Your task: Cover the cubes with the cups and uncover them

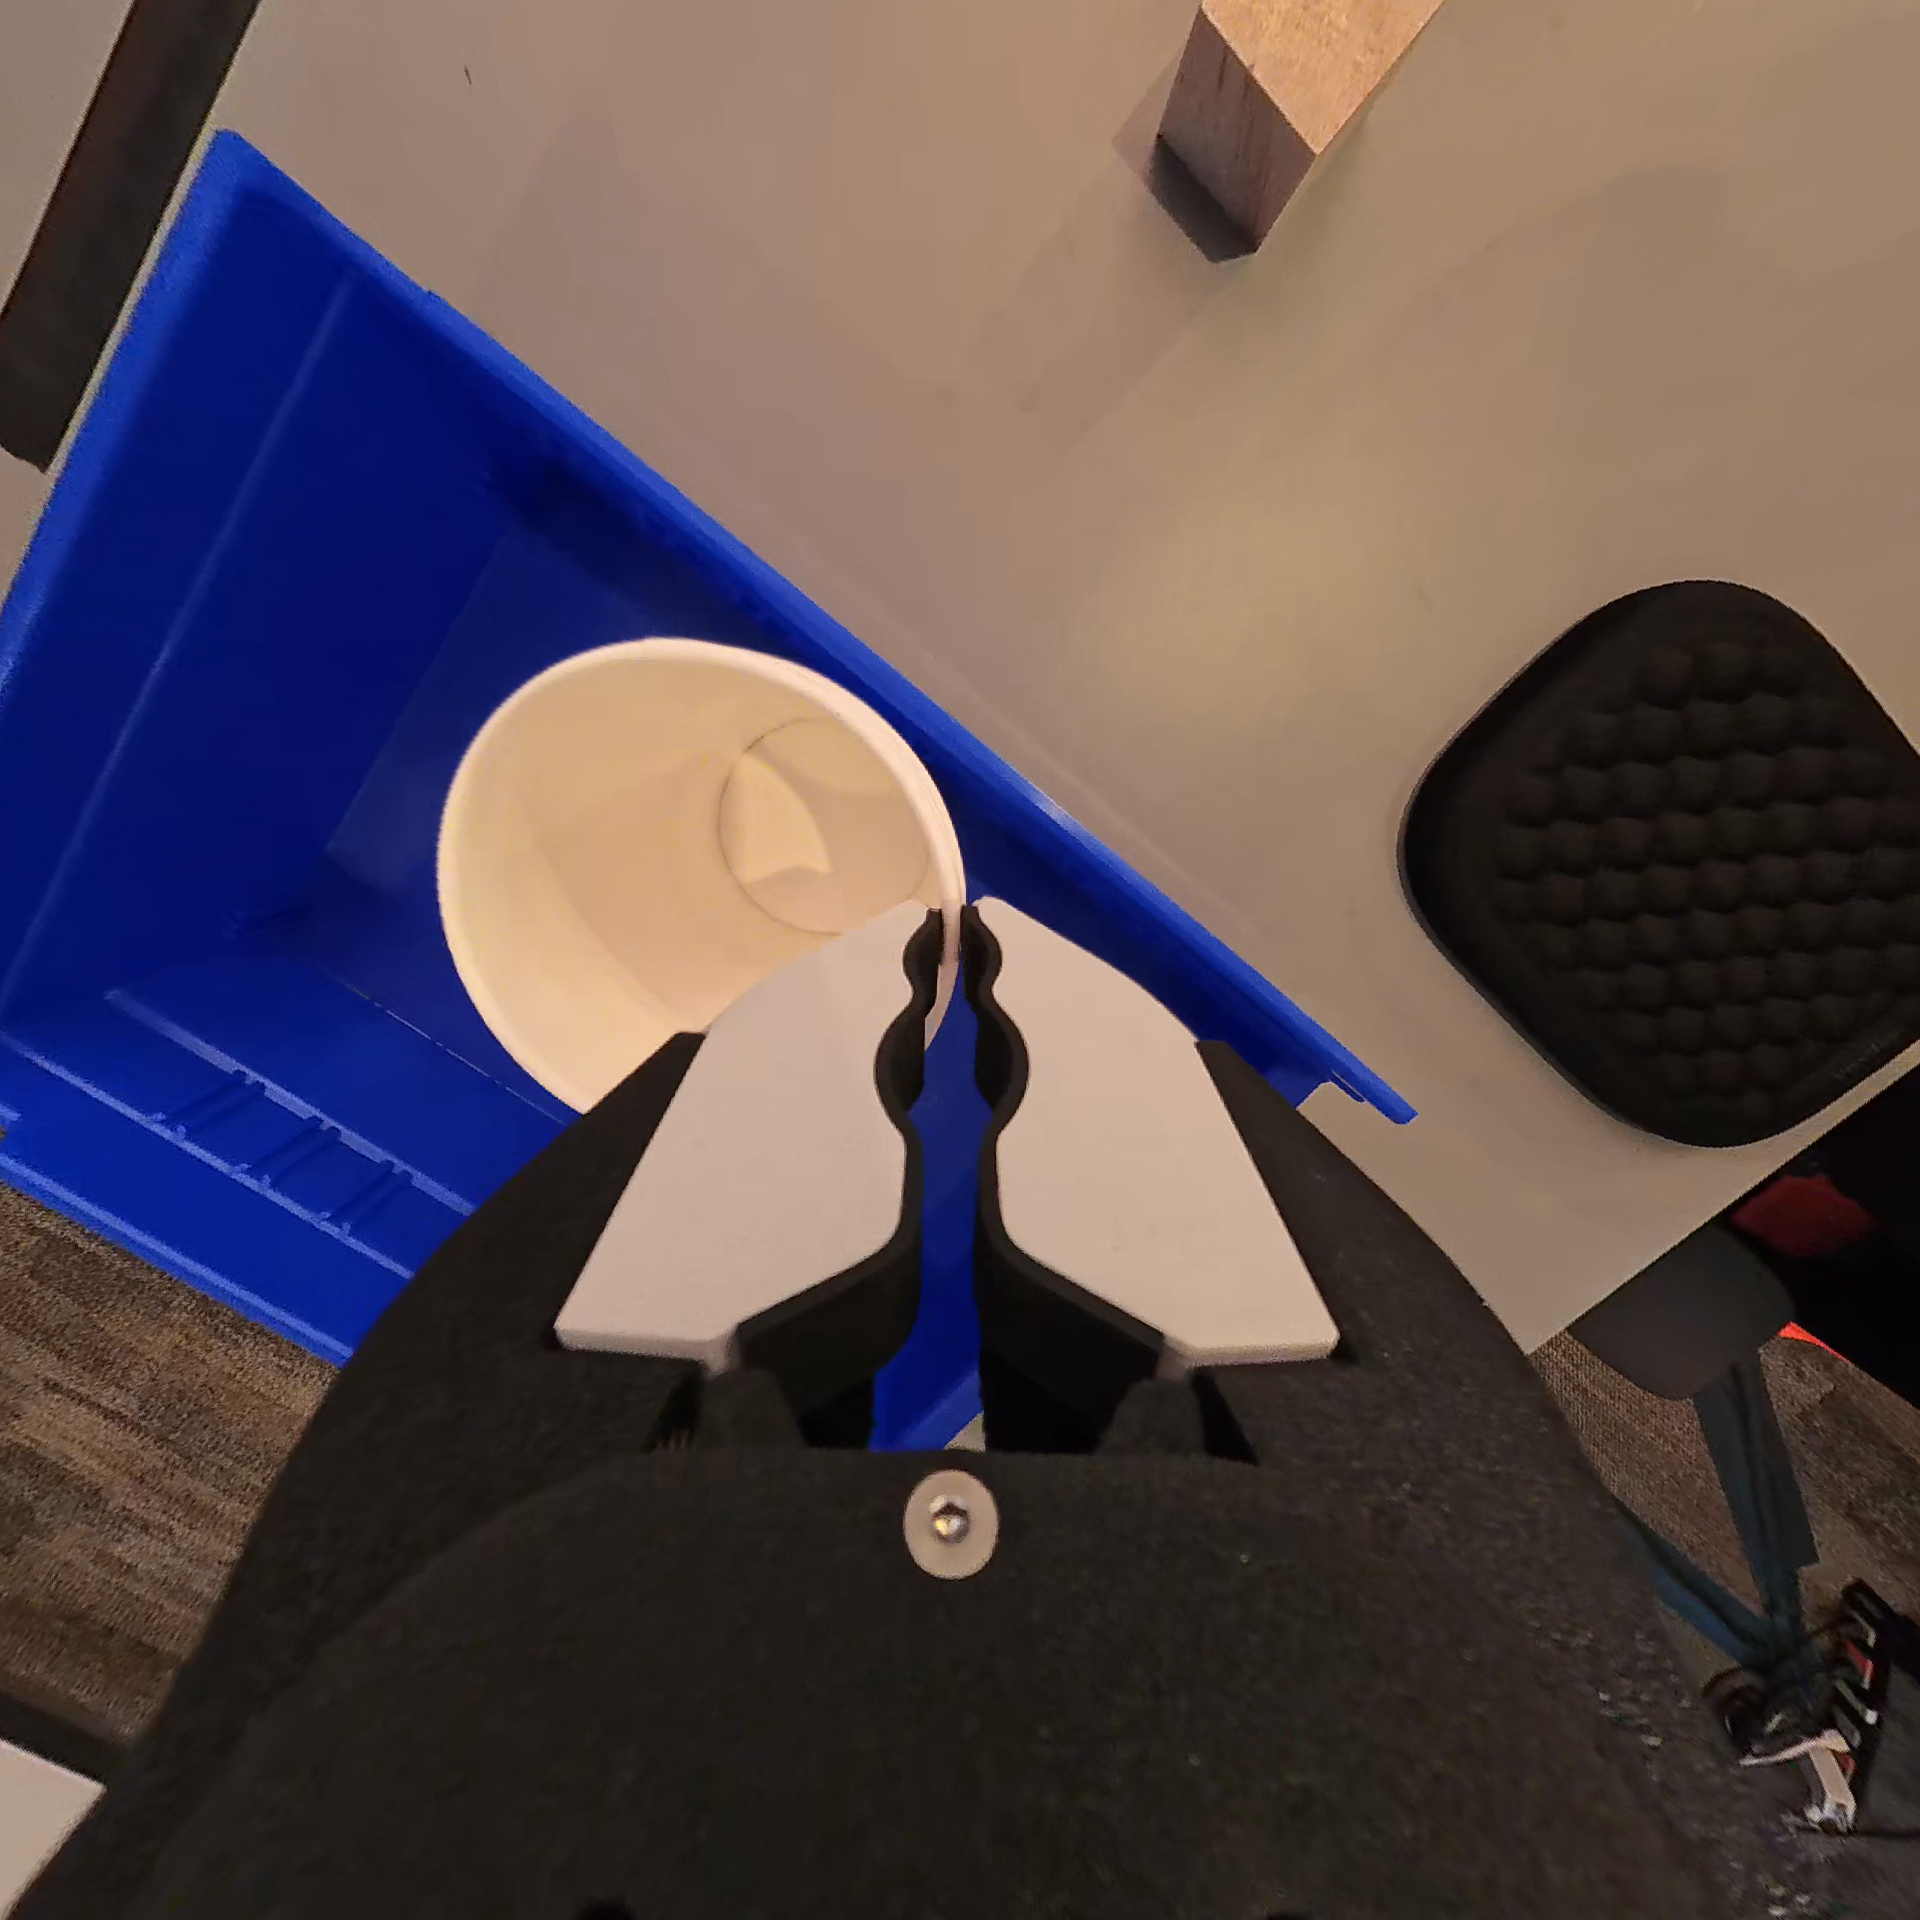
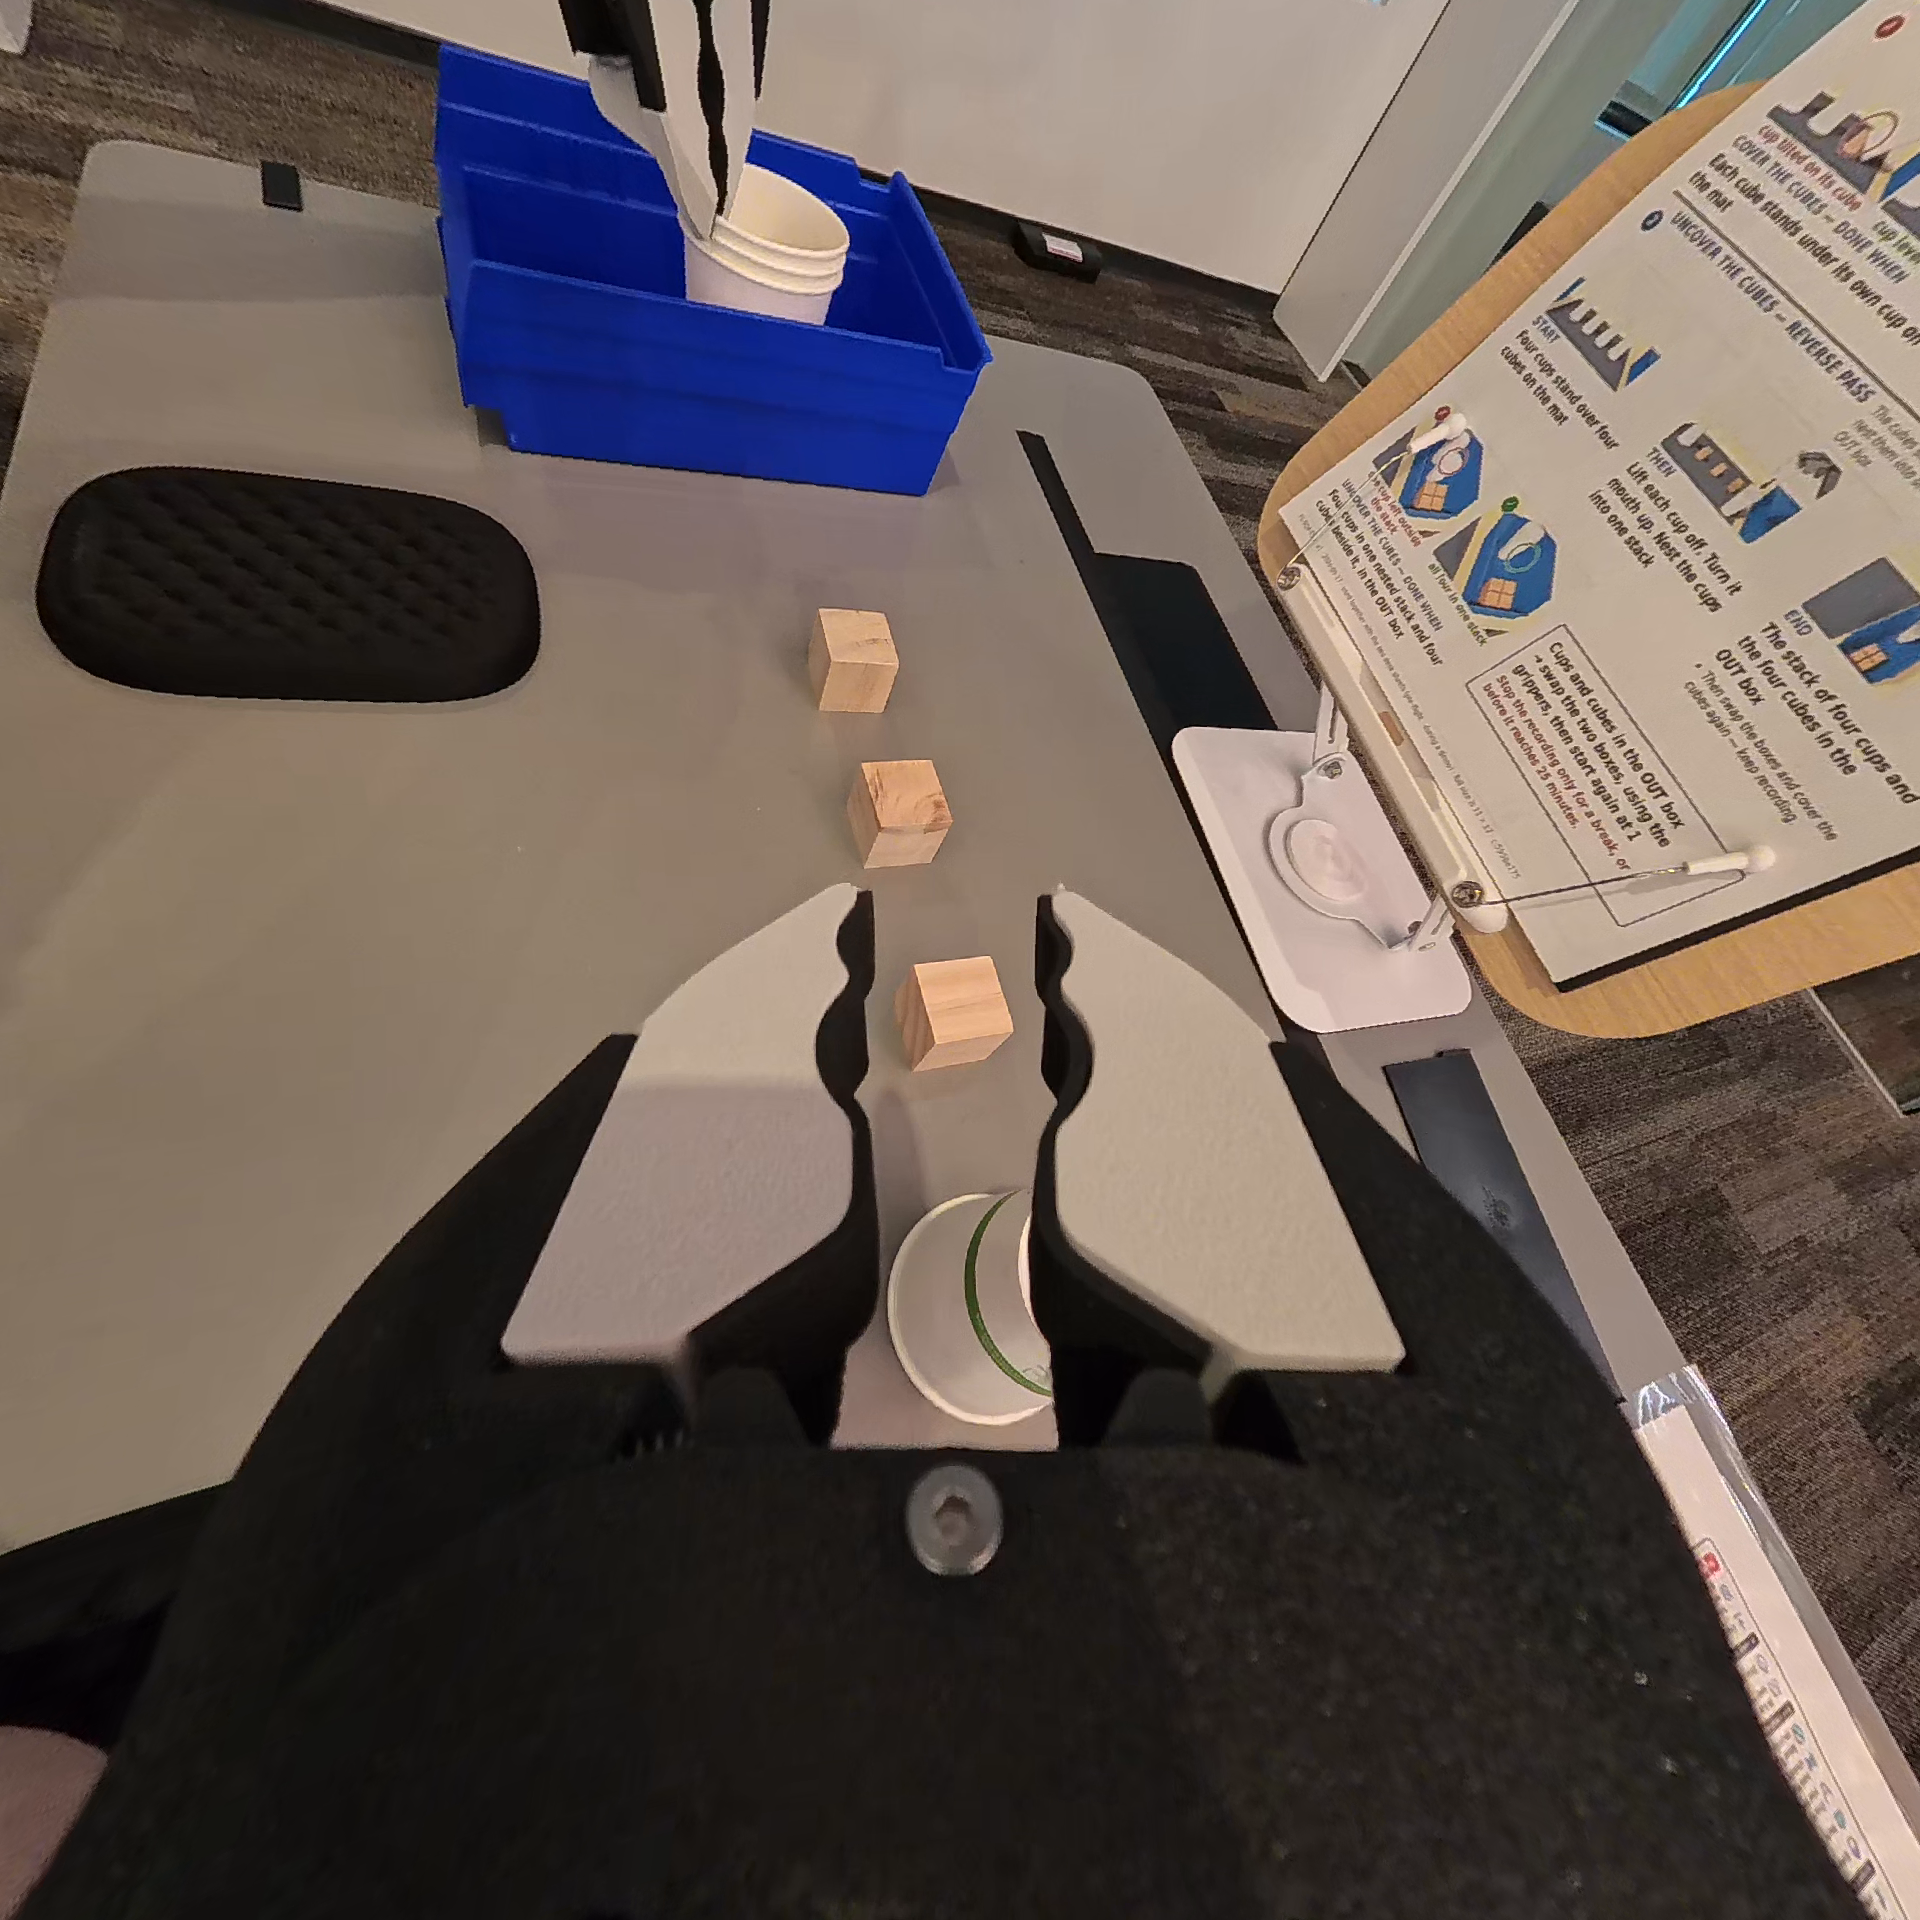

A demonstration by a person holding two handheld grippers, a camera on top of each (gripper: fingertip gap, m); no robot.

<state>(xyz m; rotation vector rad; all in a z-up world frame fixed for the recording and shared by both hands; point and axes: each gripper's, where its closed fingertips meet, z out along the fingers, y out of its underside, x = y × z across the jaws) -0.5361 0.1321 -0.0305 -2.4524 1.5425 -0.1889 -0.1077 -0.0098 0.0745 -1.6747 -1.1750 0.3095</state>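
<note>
**Cups: one stack pinched over the bin, one upside down on the table**

Cups of white paper appear in two places. Largest in the scene is the grey tabletop [image 2: 364,883], which carries everything else. At its far end sits the blue plastic bin [image 2: 717,384], with a rimmed wall and ribbed floor. A black cushioned pad with a honeycomb texture [image 2: 281,582] lies on the table, apart from the bin. Off the table's right edge, a white stand holds an instruction sheet on a wooden board [image 2: 1621,540].

The left gripper [image 1: 953,920] has its jaws drawn narrow, clamped on the rim of the nested stack of white paper cups [image 1: 644,862], mouth up, inside the bin; whether the stack touches the bin floor cannot be told. In the right wrist view the same gripper [image 2: 717,223] reaches down from above onto the stack's rim [image 2: 774,255].

The right gripper [image 2: 951,899] has its jaws spread wide and holds nothing. Below it, an upturned white paper cup with a green ring [image 2: 966,1314] stands on the table.

Three pale wooden cubes stand uncovered in a row running away from that cup: the nearest [image 2: 954,1013] seen between the right gripper's fingers, the middle one [image 2: 899,812] just past the fingertips, the farthest [image 2: 852,660] towards the bin.
</note>
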